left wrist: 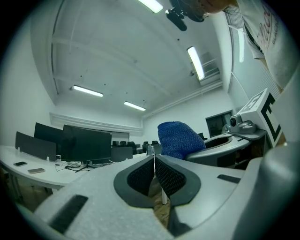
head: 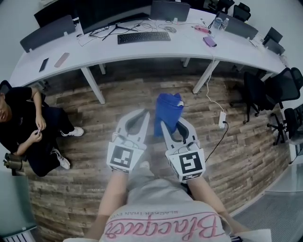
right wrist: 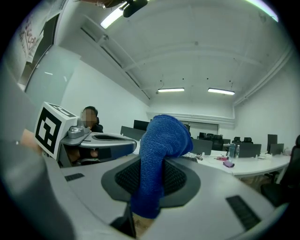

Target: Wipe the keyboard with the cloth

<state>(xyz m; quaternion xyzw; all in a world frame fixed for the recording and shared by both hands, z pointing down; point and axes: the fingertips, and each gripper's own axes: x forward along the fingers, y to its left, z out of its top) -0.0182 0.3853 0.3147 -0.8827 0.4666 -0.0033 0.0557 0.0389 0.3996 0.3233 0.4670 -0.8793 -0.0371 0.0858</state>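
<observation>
Standing back from the desk (head: 189, 47), both tools held low in front of me over the wood floor (head: 236, 156).

My right gripper (head: 171, 124) is clamped on the cloth (head: 168, 111). In the right gripper view the jaws of the right gripper (right wrist: 150, 187) pinch the cloth (right wrist: 161, 140) between the dark pads. It's blue, and it stands up out of the jaws and folds over at the top (a short end hangs below the pads too).

My left gripper (head: 139, 115) has its jaws together. In the left gripper view the pads of the left gripper (left wrist: 153, 161) meet along one line, nothing between them. The cloth (left wrist: 180, 139) shows just beyond, to that gripper's right. The two grippers sit side by side, near each other, tips pointing toward the desk.

The keyboard (head: 143, 37) lies on the desk, well apart from both grippers and from the cloth. It's black, flat, in front of a monitor (head: 113, 12).

Other stuff on the desk: a dark phone (head: 43, 64) near the left end and a bottle (head: 217, 22) toward the right. A power strip (head: 221, 119) lies on the floor under the desk's right part, its cable running off it. Black chairs (head: 284, 94) stand at the right. A person (head: 23, 127) in dark clothes sits low at the left, hands together.
</observation>
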